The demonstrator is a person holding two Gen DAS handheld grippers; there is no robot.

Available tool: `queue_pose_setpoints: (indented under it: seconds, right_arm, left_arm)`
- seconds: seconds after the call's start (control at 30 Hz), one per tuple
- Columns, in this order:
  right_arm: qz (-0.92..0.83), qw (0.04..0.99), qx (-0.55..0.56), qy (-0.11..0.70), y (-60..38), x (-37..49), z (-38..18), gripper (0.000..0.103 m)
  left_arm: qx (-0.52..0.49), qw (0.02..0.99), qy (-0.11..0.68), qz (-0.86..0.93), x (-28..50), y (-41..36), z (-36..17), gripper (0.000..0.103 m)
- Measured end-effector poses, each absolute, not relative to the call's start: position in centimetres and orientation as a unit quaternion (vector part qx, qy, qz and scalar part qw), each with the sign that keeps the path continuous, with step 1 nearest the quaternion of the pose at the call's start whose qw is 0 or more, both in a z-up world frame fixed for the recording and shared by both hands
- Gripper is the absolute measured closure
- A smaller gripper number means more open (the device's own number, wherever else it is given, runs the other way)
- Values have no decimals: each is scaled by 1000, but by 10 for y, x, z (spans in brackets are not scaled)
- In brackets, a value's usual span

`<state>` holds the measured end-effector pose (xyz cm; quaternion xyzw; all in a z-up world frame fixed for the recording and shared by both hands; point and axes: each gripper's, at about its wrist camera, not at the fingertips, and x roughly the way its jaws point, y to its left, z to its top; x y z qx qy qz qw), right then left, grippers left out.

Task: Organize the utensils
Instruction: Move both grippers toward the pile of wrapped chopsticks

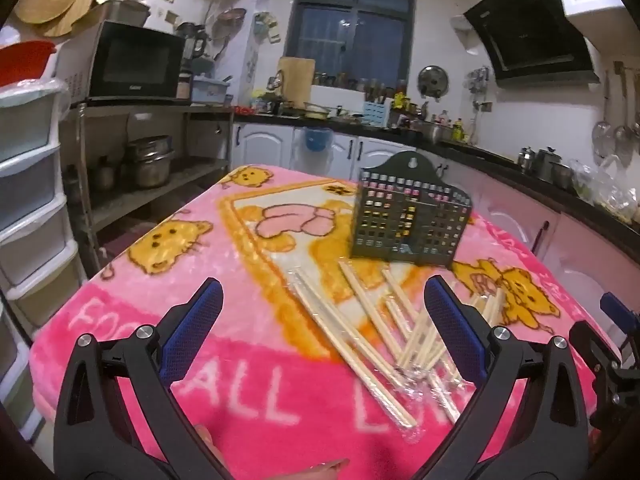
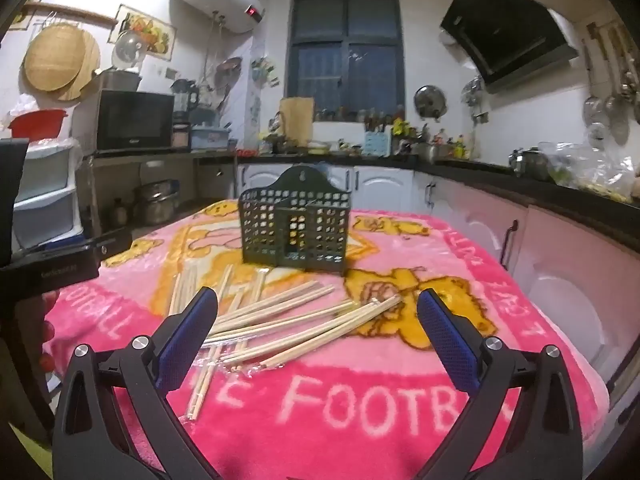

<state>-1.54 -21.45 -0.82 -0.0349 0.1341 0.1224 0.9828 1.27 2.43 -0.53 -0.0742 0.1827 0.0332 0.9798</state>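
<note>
Several pale wooden chopsticks (image 1: 372,320) lie scattered on a pink cartoon blanket (image 1: 160,320), some on clear plastic wrap. A dark perforated utensil holder (image 1: 412,220) stands upright behind them. My left gripper (image 1: 323,295) is open and empty, above the blanket just before the chopsticks. In the right wrist view the chopsticks (image 2: 280,320) lie between and ahead of the fingers, with the holder (image 2: 296,228) beyond. My right gripper (image 2: 318,304) is open and empty. The right gripper also shows at the left view's right edge (image 1: 612,344).
The blanket (image 2: 360,400) covers a table with edges on all sides. The left gripper's body (image 2: 60,264) shows at the right view's left. Plastic drawers (image 1: 28,184), a metal shelf with pots (image 1: 152,164) and kitchen counters (image 1: 480,152) surround the table.
</note>
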Motion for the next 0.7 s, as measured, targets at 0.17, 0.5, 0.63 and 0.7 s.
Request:
queue_pose_setpoints:
  seconds: [0.17, 0.5, 0.63, 0.7]
  right_arm:
    - [138, 977, -56, 150, -204, -2, -8, 6]
    - [185, 961, -54, 201, -190, 40, -6, 6]
    - [189, 957, -57, 214, -188, 57, -5, 6]
    - [191, 954, -55, 224, -188, 67, -5, 6]
  left_arm:
    - [-91, 974, 203, 42, 22, 38, -5, 10]
    - [-98, 960, 261, 32, 52, 53, -10, 10]
    - [-94, 950, 296, 26, 72, 58, -17, 10]
    - [-100, 947, 306, 12, 81, 61, -20, 10]
